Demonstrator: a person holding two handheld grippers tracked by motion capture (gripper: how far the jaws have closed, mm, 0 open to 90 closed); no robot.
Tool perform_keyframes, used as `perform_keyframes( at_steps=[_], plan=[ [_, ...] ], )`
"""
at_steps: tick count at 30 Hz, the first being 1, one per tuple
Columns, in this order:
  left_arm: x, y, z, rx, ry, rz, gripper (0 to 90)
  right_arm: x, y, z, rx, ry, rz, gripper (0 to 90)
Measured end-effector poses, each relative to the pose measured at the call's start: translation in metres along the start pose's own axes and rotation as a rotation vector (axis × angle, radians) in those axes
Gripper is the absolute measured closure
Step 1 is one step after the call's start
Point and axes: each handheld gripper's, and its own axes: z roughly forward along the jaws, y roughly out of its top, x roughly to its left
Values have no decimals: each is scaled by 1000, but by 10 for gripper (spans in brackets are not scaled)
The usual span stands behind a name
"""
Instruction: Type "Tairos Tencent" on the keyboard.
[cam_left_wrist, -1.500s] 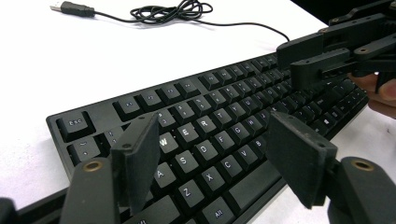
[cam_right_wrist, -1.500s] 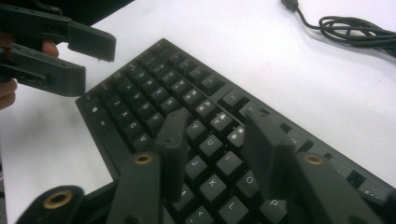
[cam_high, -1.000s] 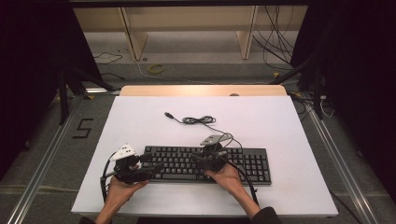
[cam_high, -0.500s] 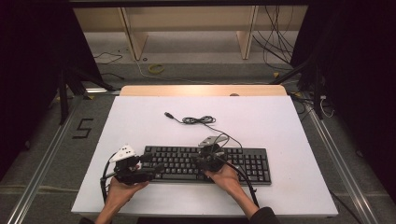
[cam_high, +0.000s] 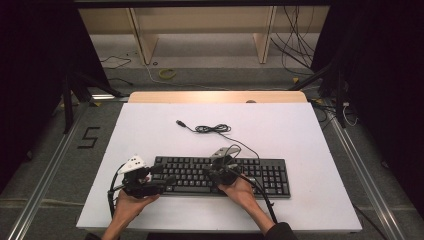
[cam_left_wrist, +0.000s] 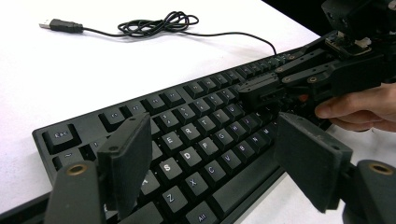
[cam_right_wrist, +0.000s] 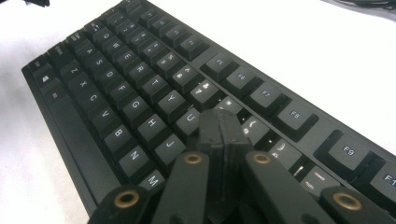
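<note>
- Your right hand-held gripper (cam_right_wrist: 223, 128) has its jaws pressed together into a single tip, poised on the keys around I and J; pinching nothing, it looks like you are typing with it.
- Your left hand-held gripper (cam_left_wrist: 219, 158) hovers over the left end of the keys with its jaws spread and nothing between them.
- I judge the key-pressing as under way, though how many presses are done or left cannot be told.
- The keyboard (cam_high: 260, 172) is black and full-size with white legends, lying flat on the near half of the white worktop (cam_high: 300, 130).
- Beyond it, its thin cable (cam_high: 212, 128) lies partly coiled with the USB plug (cam_left_wrist: 60, 25) unplugged.
</note>
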Motion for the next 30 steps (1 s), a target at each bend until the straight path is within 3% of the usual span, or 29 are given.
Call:
perform_keyframes(
  at_steps=[5, 8, 14, 20, 23, 30],
  plan=[
    [1, 0, 0, 5, 1, 5, 278, 0, 0, 0, 0, -3, 4, 900],
    [1, 0, 1, 6, 4, 3, 279, 0, 0, -3, -5, 7, 35, 900],
    [0, 1, 5, 16, 3, 1, 285, -5, 2, -13, -60, 20, 70, 843],
    [0, 4, 11, 35, 4, -3, 338, -5, 2, -25, -101, 37, 72, 718],
    [0, 6, 14, 55, 6, 3, 441, -6, 0, -30, -109, 43, 71, 624],
    [2, 9, 17, 80, 16, -15, 567, -8, -7, -38, -118, 51, 62, 465]
  ],
)
